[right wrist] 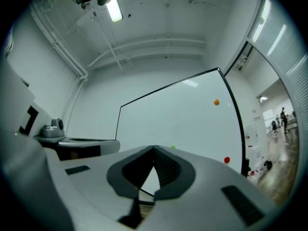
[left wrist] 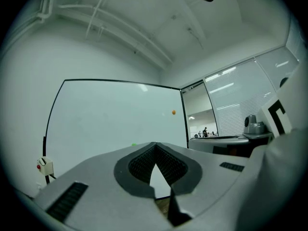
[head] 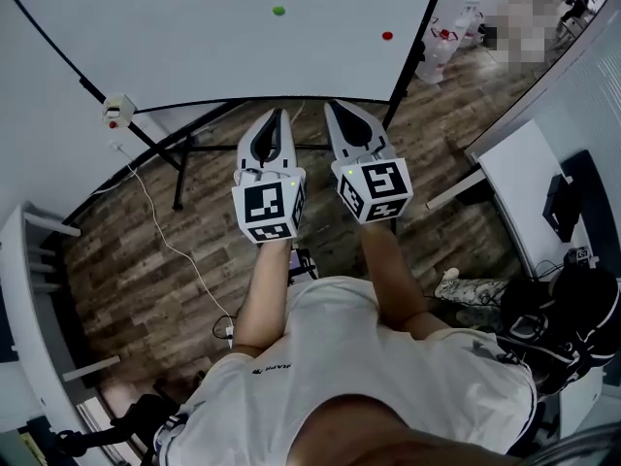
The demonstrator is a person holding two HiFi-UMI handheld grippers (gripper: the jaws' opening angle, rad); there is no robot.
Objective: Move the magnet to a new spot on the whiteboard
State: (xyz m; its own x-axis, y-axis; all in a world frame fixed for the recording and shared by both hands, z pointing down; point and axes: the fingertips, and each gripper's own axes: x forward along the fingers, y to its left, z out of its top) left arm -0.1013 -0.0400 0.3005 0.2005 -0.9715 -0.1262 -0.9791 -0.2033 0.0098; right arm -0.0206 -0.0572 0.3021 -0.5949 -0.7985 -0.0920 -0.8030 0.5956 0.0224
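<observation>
Seen from the head view, looking steeply down, a person in a white shirt holds two grey tongs out in front, side by side at frame centre. The left tongs [head: 277, 122] and right tongs [head: 342, 115] both point toward a whiteboard [head: 194, 47] across the upper frame, well apart from it, over wood floor. A green magnet [head: 279, 11] sits at the board's upper centre, with a red magnet [head: 387, 36] to its right. They cling there unaided. Which one the task means cannot be told.

Left gripper view: the left tongs [left wrist: 155, 145] are closed tip to tip with nothing between them, which makes sense as nothing is within reach. Beyond them the whiteboard fills mid-frame, with an orange magnet [left wrist: 173, 112] near its right edge.

Right gripper view: the right tongs [right wrist: 154, 148] are likewise closed and empty, aimed level at the board. The orange magnet [right wrist: 216, 101] is at upper right, the red magnet [right wrist: 226, 160] at lower right, and the green magnet [right wrist: 173, 147] just above the tips. Judging from this, the approach is not yet made, and the tongs must open before taking a magnet.
</observation>
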